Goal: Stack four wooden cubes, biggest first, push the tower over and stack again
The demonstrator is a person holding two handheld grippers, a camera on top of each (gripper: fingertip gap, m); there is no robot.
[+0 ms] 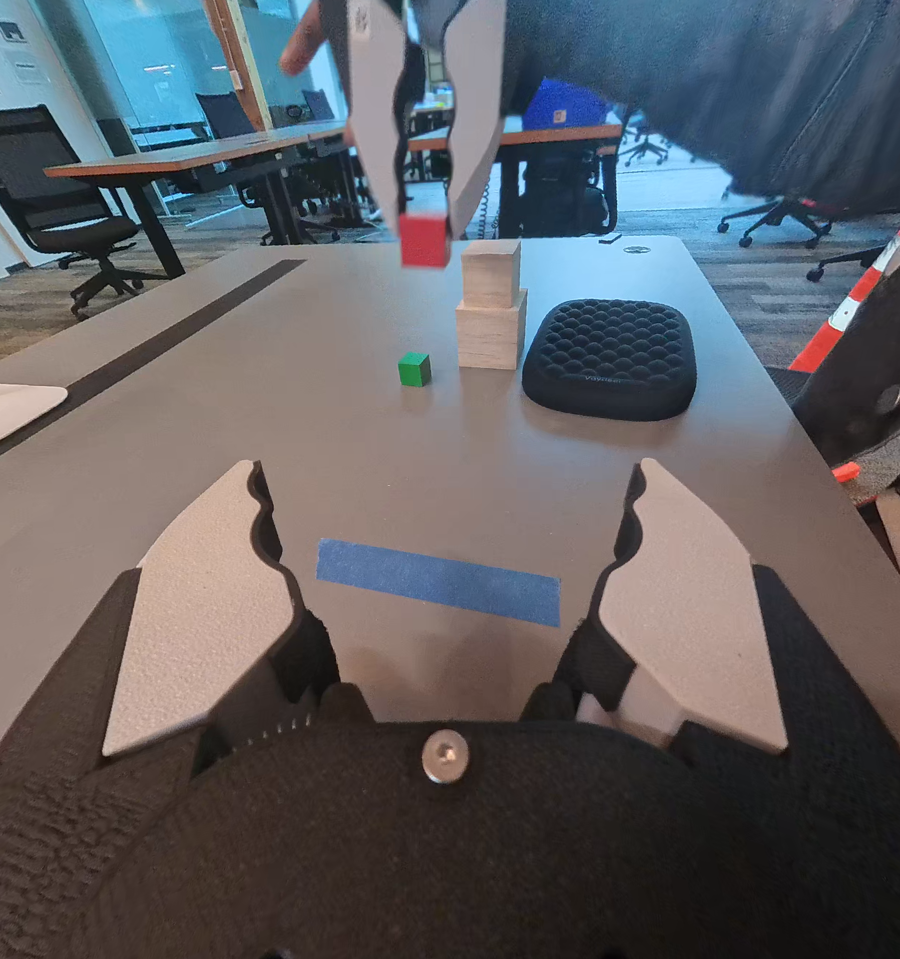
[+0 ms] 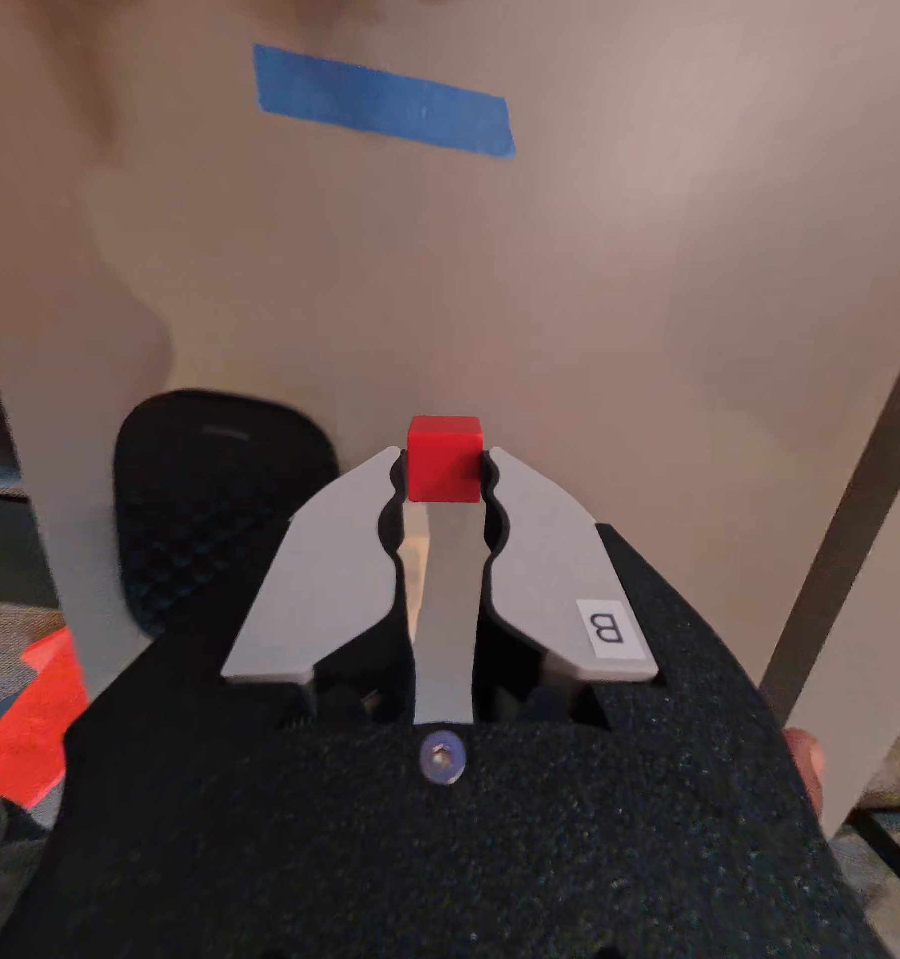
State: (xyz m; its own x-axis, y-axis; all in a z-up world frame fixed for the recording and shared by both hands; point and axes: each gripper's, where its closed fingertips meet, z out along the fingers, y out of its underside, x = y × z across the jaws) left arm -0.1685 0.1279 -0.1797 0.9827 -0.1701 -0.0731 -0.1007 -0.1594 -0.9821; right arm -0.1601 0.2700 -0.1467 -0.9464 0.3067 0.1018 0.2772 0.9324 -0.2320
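Soft indoor light, slight motion blur

Grey-brown worktop (image 1: pixel 334 441), smooth. Resting directly on it: a strip of blue tape (image 1: pixel 437 581) at the near end; a small green cube (image 1: pixel 414 369); beside it a larger bare wooden cube (image 1: pixel 488 337); a black dimpled pad (image 1: pixel 611 358) just beside that.

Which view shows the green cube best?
The left wrist view: the green cube sits in plain sight on the table, left of the two-block wooden stack. The right wrist view doesn't show it.
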